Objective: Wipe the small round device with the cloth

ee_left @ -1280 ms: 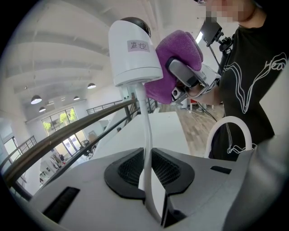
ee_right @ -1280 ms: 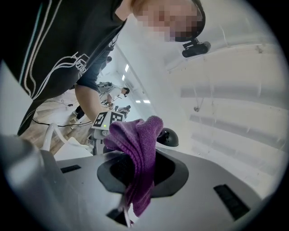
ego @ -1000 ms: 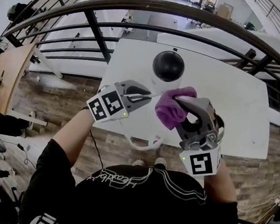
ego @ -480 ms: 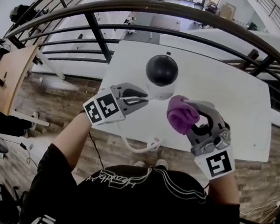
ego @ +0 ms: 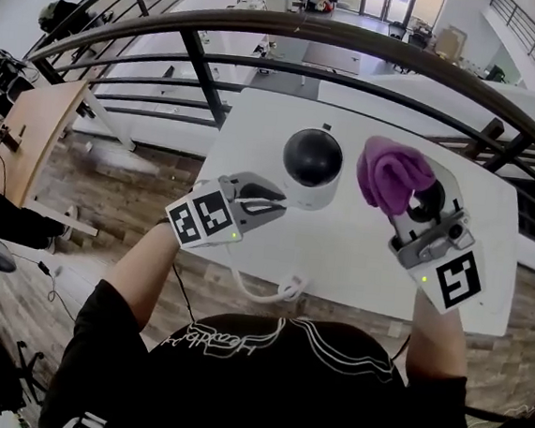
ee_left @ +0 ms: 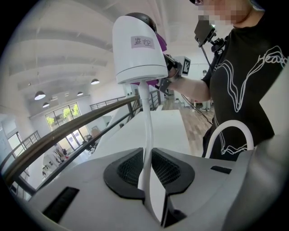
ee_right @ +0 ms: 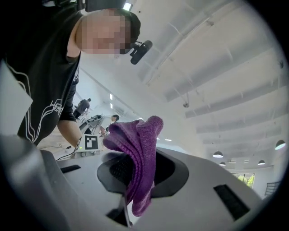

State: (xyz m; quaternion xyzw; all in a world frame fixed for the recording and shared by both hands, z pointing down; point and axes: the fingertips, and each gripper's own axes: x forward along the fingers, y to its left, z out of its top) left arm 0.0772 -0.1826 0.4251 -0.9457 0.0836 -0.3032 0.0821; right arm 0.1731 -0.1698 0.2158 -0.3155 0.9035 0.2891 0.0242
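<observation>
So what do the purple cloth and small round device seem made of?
Purple cloth: likely microfibre, matte, with visible weave and limp folds. Small round device: white body looks smooth satin plastic; its black dome is glossy, reflecting light, plastic or glass.

White table (ego: 367, 256); round device (ego: 312, 158) above it, contact unclear; white cable (ego: 269, 291) looping over near edge.

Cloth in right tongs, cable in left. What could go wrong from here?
1. The left tongs clamp only the white cable, not the small round white device with the black dome; wiping pressure may shove or tip it.
2. The purple cloth sits bunched in the right tongs, so a bare tip might scrape the dome.
</observation>
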